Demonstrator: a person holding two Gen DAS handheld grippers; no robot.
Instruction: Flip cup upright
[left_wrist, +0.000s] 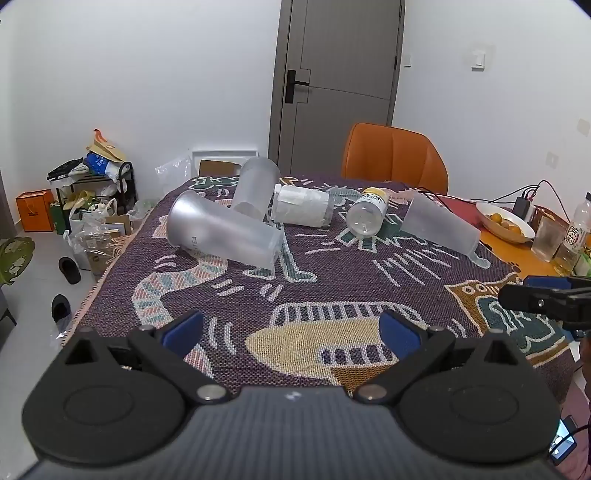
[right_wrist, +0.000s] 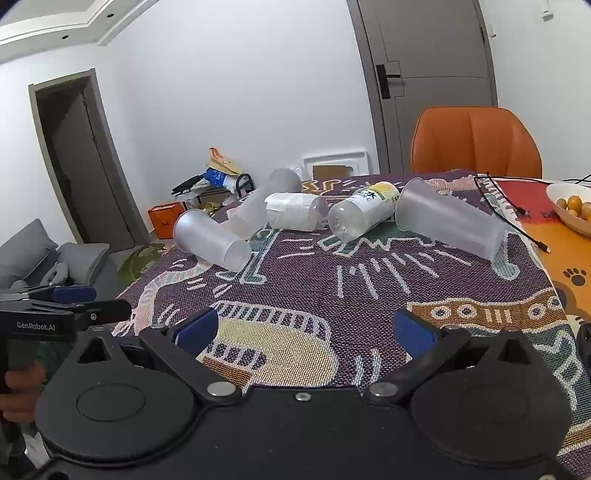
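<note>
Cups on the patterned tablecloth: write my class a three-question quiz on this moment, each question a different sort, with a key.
1. True or false: the left gripper is shut on a frosted cup.
2. Multiple choice: the frosted cup at the right is A) upright, B) lying on its side, C) stacked inside another.
3. Fill in: the chair behind the table is coloured ____.

Key: 1 false, both it and the right gripper are open and empty above the tablecloth; 2 B; 3 orange.
</note>
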